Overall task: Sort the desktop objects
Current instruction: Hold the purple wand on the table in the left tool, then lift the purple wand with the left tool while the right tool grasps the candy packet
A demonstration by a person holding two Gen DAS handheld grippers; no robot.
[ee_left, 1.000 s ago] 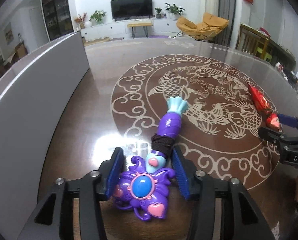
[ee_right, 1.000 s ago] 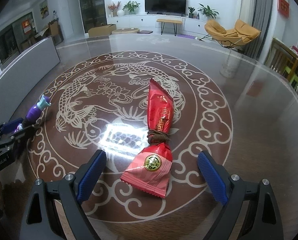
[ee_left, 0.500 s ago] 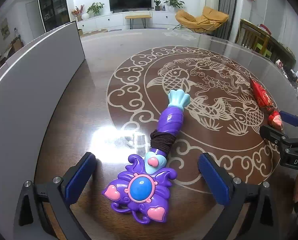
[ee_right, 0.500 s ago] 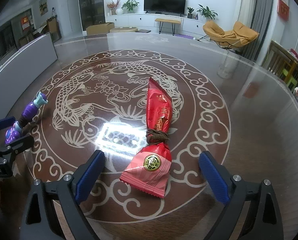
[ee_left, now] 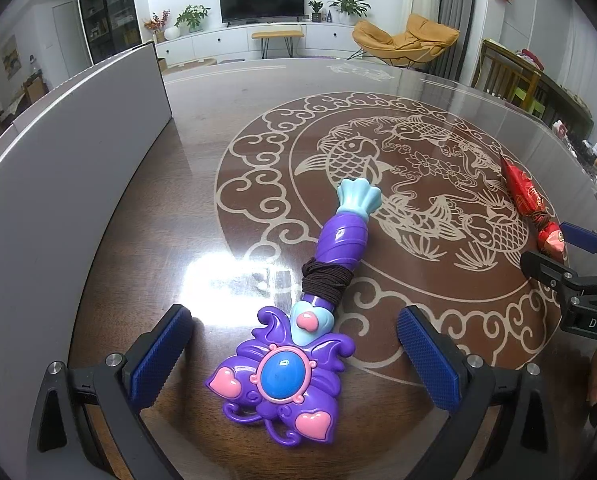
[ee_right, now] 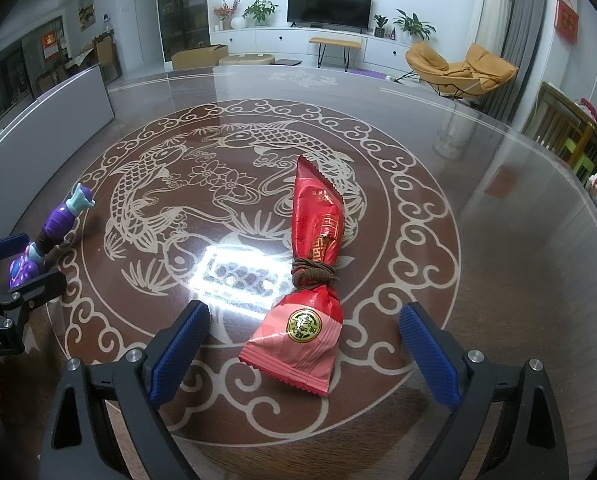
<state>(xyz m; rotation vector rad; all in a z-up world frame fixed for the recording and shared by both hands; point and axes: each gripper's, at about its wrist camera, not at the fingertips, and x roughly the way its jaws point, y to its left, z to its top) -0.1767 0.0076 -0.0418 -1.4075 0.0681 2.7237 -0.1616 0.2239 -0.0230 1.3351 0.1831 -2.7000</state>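
Observation:
A purple toy wand [ee_left: 298, 336] with a blue gem, pink hearts and dark cord wound round its handle lies on the table. My left gripper [ee_left: 294, 360] is open, its blue pads on either side of the wand's head without touching it. A red snack packet [ee_right: 310, 284] tied with brown cord lies on the table. My right gripper [ee_right: 302, 356] is open, its pads wide apart on either side of the packet's near end. The wand also shows at the left of the right wrist view [ee_right: 46, 240], and the packet at the right of the left wrist view [ee_left: 532, 208].
The glass-topped brown table [ee_left: 378, 128] carries a round fish pattern. A tall grey board [ee_left: 66, 168] stands along the table's left side. The right gripper's body [ee_left: 570, 284] shows at the right edge of the left wrist view. Chairs stand beyond the far right edge.
My left gripper has opened from shut on the wand's neck to wide open and drawn back a little. The wand stays on the table. The right gripper stays open around the packet.

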